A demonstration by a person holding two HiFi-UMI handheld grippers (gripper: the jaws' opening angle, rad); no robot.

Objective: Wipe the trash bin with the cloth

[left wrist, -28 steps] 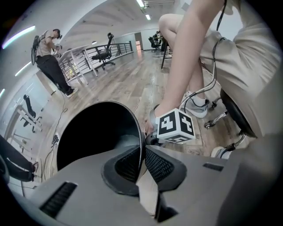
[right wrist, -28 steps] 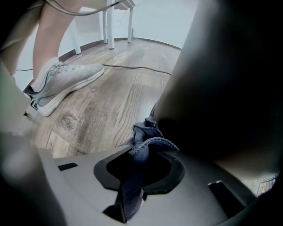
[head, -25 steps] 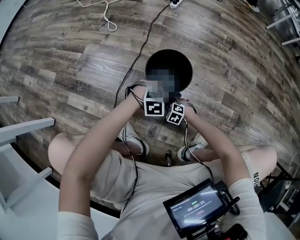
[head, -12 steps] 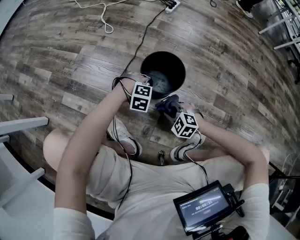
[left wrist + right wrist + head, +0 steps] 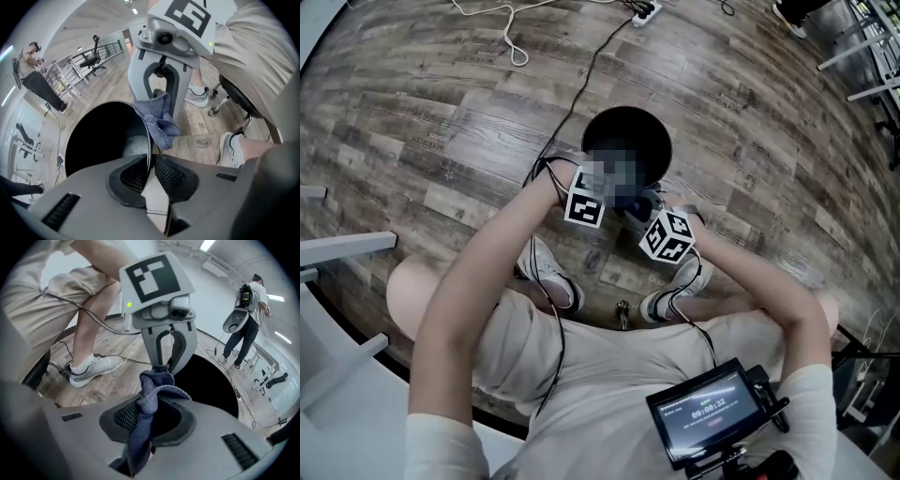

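One black trash bin point(image 5: 654, 136) upright on the wood floor point(image 5: 441, 112). Near rim pinched by left claw point(image 5: 150, 165), jaws just closed onto it. Blue cloth point(image 5: 149, 394) clamped in right claw point(image 5: 152, 417), moved closer, now just outside that rim. Bin likely steadied, ready for wiping.

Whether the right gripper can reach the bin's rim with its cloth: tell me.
Probably yes. The right gripper pinches the cloth close beside the trash bin; only the left gripper, its fingers just closed on the rim, crowds one spot.
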